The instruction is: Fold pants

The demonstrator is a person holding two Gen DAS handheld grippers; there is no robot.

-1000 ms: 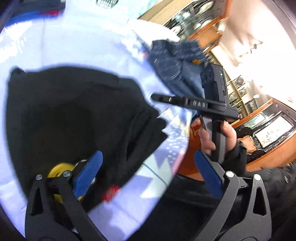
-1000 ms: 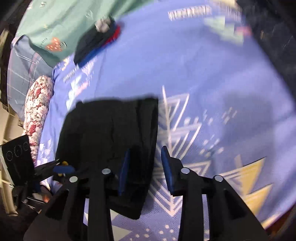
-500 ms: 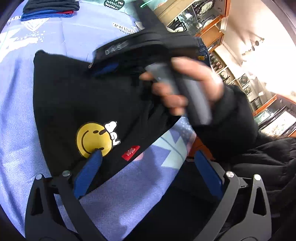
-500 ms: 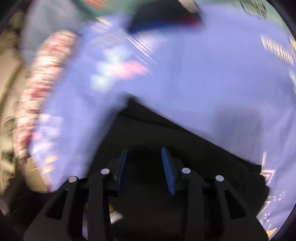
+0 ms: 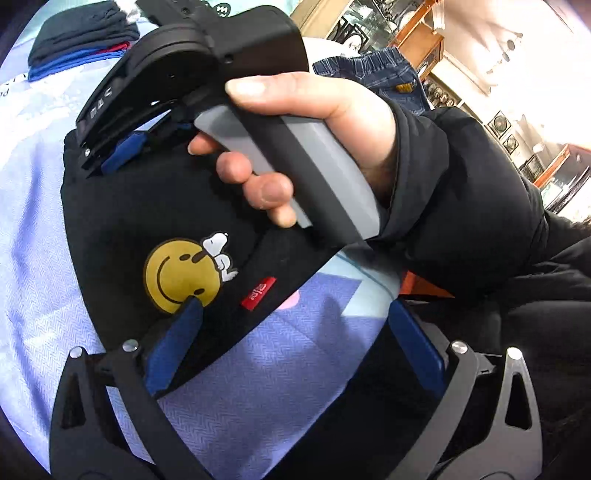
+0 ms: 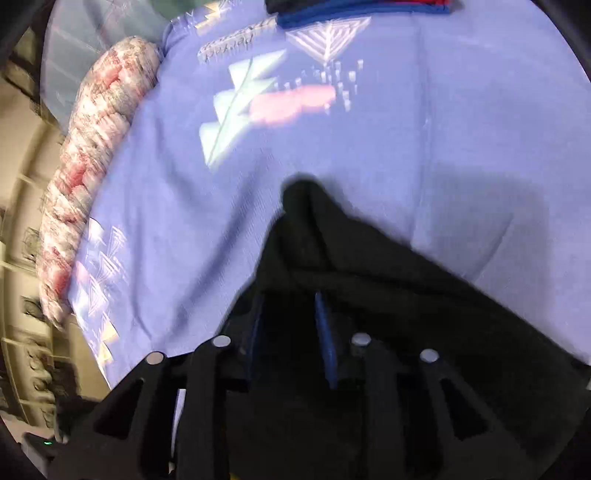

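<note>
The folded black pants (image 5: 147, 206) lie on the lavender patterned sheet (image 5: 29, 229); a yellow smiley with a white dog print and a small red tag face up. My left gripper (image 5: 295, 332) is open wide at the near edge, its left blue pad over the cloth by the smiley. My right gripper (image 5: 110, 155) reaches across the pants' far corner, held by a bare hand. In the right wrist view the pants (image 6: 406, 295) fill the bottom and the right gripper (image 6: 291, 328) has its narrow-set blue pads low over the black cloth; whether they pinch it is unclear.
A stack of folded dark, blue and red clothes (image 5: 81, 40) sits at the far end of the sheet, also showing in the right wrist view (image 6: 362, 7). Blue jeans (image 5: 376, 70) lie at the far right. A red floral cushion (image 6: 88, 158) lines the sheet's left edge.
My right gripper swung over the pants to their far corner. The left view shifted, now showing the smiley print and red tag. The left gripper stayed open.
</note>
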